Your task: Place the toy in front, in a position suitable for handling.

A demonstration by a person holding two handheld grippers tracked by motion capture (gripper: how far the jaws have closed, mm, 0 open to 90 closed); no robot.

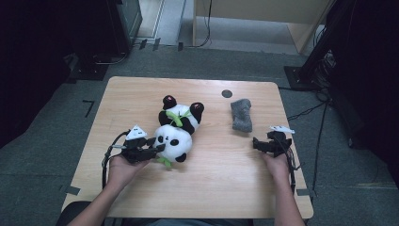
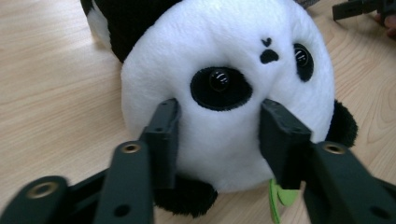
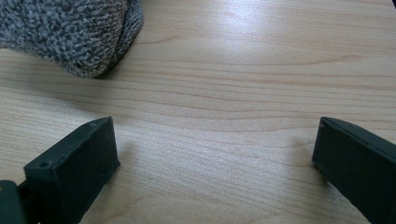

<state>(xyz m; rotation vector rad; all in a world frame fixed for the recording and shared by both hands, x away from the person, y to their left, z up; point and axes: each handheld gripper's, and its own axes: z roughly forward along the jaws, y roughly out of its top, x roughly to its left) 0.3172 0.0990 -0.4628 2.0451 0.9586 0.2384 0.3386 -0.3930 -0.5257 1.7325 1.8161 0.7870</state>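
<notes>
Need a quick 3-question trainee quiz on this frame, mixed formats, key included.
1. True or false: the left hand-held gripper has its jaws pressed into the head of the black-and-white plush panda.
2. Multiple choice: what lies on the light wooden table just ahead of the right hand-held gripper? A) a red plastic cup B) a grey knitted sock C) a steel spoon
3. Fill in: the right hand-held gripper's jaws stand ____ with only bare wood between them.

Key: 1 true, the pads dent the white plush on both sides of one eye. 2 B. 3 open.
</notes>
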